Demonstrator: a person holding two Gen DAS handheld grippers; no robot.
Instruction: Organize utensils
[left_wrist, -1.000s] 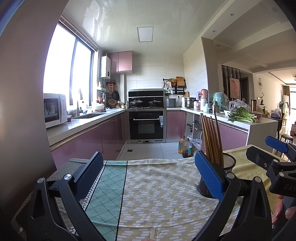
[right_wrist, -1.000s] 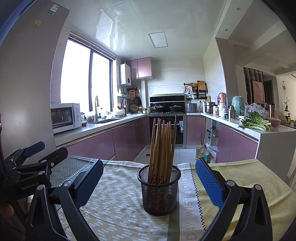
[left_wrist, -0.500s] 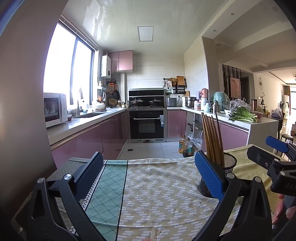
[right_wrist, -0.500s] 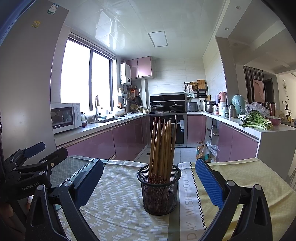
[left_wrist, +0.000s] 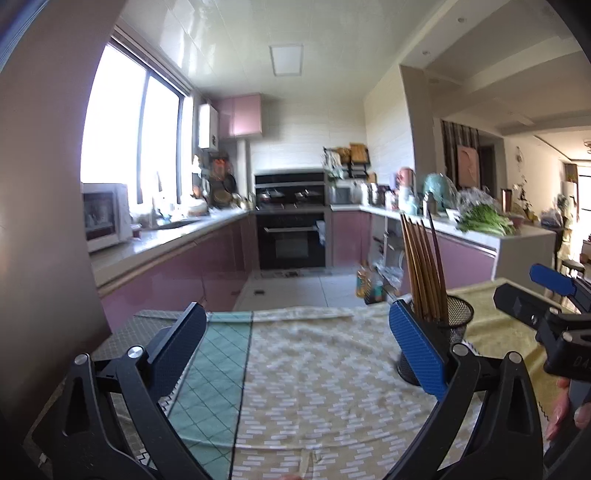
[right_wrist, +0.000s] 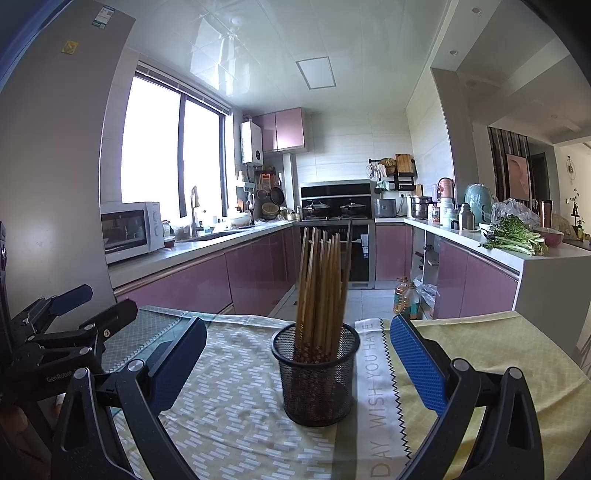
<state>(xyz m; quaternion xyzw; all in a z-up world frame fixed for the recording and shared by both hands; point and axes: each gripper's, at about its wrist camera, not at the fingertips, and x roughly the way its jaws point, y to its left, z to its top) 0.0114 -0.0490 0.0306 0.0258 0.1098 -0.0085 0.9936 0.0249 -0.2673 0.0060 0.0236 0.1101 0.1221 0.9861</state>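
Right hand-held gripper (right_wrist: 295, 365) spread wide, empty, touching nothing; black mesh holder (right_wrist: 316, 373) of wooden chopsticks (right_wrist: 322, 284) stands upright between its fingers at 12 o'clock, on the cloth-covered counter (right_wrist: 236, 406). Left hand-held gripper (left_wrist: 295, 350) also wide apart, empty; holder at its 2 o'clock.

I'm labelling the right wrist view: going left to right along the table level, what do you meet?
Left gripper → right gripper's left finger → mesh cup of chopsticks → printed lettering on the cloth → right gripper's right finger.
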